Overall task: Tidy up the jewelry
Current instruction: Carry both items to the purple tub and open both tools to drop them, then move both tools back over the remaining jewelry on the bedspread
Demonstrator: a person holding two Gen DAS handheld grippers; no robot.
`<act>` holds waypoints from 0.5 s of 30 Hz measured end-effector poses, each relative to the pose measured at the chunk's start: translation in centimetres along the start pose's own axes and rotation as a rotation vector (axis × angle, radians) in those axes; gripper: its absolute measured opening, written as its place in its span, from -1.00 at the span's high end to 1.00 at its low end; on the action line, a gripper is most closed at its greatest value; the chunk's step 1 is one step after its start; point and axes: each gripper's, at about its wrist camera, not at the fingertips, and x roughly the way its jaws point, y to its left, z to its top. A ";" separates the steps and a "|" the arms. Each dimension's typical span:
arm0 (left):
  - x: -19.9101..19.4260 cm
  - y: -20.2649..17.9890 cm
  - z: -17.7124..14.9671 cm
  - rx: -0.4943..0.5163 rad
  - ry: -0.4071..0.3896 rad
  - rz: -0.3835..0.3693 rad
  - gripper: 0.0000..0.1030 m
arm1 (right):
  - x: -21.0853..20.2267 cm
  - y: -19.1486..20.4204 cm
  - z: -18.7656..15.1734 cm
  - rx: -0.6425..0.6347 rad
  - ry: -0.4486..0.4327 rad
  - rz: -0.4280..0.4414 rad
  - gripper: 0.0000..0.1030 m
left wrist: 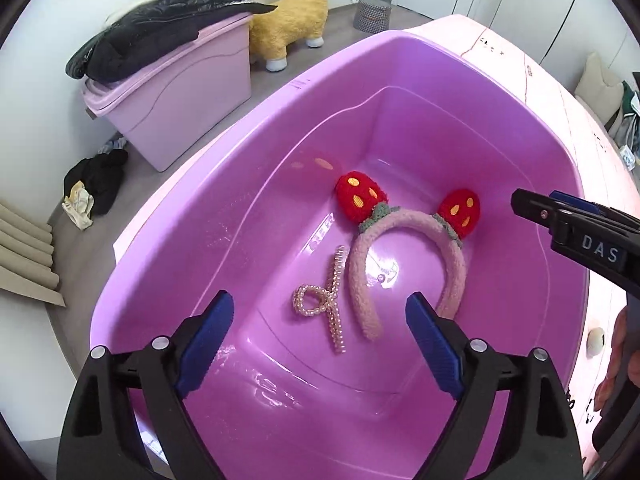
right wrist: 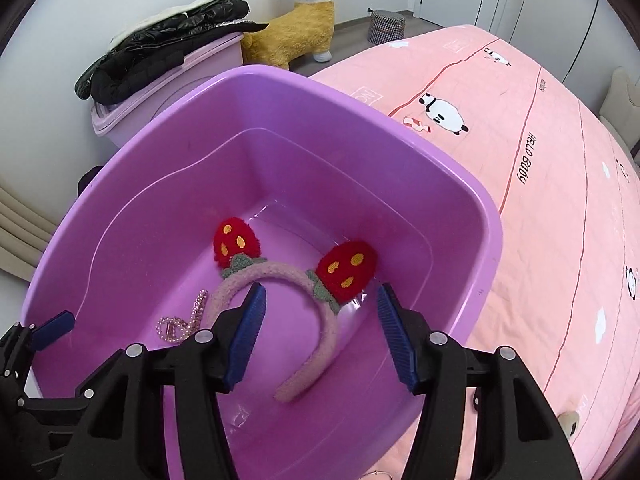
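Note:
A purple plastic tub (left wrist: 400, 46) (right wrist: 486, 216) sits on the pink bed. In it lie a pink fuzzy headband (left wrist: 362, 280) (right wrist: 326, 340) with two red strawberry ears and a pearl hair claw clip (left wrist: 330, 304) (right wrist: 188, 322). My left gripper (left wrist: 320, 324) is open and empty, hovering over the tub above the clip. My right gripper (right wrist: 320, 312) is open and empty over the tub above the headband; it shows at the right edge of the left wrist view (left wrist: 568, 224). The left gripper shows at the lower left of the right wrist view (right wrist: 44, 332).
A pink bedspread (right wrist: 540, 168) with panda prints spreads to the right. A lidded purple storage box (left wrist: 180, 92) with a black jacket (left wrist: 160, 28) on it stands on the floor by the wall, beside a yellow plush animal (left wrist: 292, 24). Clothes (left wrist: 96, 184) lie on the floor.

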 end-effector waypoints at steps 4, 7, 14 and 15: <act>-0.2 0.4 0.4 -0.012 -0.009 -0.004 -0.67 | -0.6 -0.3 -0.6 0.023 -0.012 0.015 -0.08; -0.5 0.5 0.2 -0.027 -0.017 -0.008 -0.67 | -1.7 -0.4 -1.2 0.032 -0.033 0.022 -0.08; -2.5 0.1 -0.3 -0.015 -0.076 0.002 -0.67 | -4.7 -0.2 -3.1 0.049 -0.088 0.035 -0.08; -2.9 0.0 -0.5 -0.009 -0.086 0.006 -0.67 | -5.2 -0.2 -3.4 0.051 -0.096 0.035 -0.08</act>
